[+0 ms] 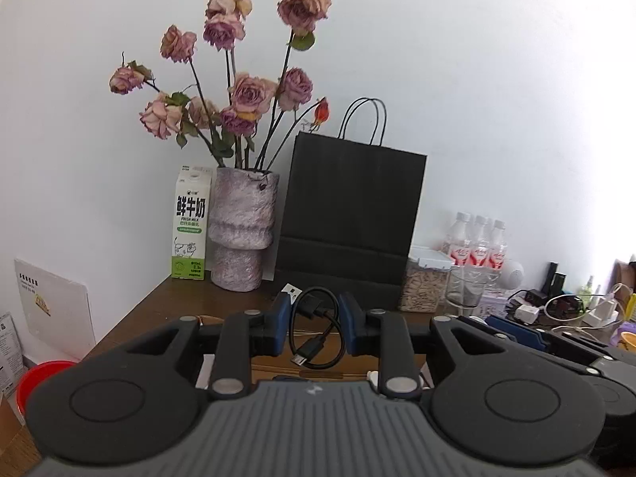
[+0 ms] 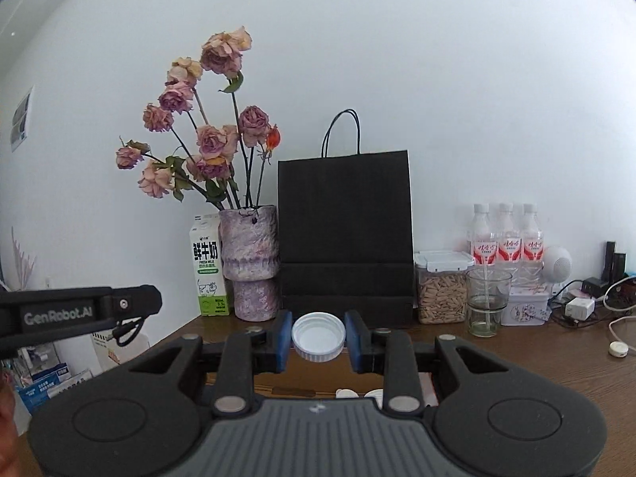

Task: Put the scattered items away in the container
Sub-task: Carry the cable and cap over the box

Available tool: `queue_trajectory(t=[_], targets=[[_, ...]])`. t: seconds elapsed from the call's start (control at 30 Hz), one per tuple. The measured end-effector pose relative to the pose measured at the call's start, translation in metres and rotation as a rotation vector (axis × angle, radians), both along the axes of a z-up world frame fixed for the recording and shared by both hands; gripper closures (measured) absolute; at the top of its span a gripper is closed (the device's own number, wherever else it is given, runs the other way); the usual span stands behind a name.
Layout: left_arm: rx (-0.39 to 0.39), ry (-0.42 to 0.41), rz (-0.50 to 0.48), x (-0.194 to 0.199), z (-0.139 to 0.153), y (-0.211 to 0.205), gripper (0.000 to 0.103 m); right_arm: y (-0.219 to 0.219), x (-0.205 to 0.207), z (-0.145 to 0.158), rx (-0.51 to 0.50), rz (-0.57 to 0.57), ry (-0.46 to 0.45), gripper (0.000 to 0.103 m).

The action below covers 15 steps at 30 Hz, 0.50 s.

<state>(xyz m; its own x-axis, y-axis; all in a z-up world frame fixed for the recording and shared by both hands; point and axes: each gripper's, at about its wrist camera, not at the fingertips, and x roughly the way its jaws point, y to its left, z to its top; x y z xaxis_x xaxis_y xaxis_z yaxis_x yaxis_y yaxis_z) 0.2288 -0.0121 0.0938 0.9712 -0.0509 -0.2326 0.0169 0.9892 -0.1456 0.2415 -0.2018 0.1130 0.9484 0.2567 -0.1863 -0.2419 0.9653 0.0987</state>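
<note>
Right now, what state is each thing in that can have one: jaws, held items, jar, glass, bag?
Left gripper: jaws shut on the coiled black USB cable, lifted.
Right gripper: jaws shut on the white cap, lifted, hollow side showing.
Seed jar: lid on, nearly full.
Glass: upright, stick inside.
Black paper bag: upright.
Water bottles: capped.
</note>
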Motion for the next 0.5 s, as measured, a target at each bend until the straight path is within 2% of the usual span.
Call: queue_trajectory(t=[0.1,0.17,0.2,0.5], targets=[[0.013,0.056,0.062,0.027,-0.028,0.005,0.076,0.000,0.017,-0.020,-0.002,0.014,0.060,0.076],[0.019,0.126,0.051,0.038,-0.041,0.010,0.076,0.001,0.021,-0.029,-0.030,0.003,0.079,0.076],[0.010,0.135,0.051,0.039,-0.044,0.013,0.076,0.002,0.024,-0.031,-0.037,-0.011,0.089,0.076],[0.058,0.131,0.063,0.035,-0.052,0.012,0.077,0.001,0.032,-0.042,-0.026,-0.014,0.141,0.075]])
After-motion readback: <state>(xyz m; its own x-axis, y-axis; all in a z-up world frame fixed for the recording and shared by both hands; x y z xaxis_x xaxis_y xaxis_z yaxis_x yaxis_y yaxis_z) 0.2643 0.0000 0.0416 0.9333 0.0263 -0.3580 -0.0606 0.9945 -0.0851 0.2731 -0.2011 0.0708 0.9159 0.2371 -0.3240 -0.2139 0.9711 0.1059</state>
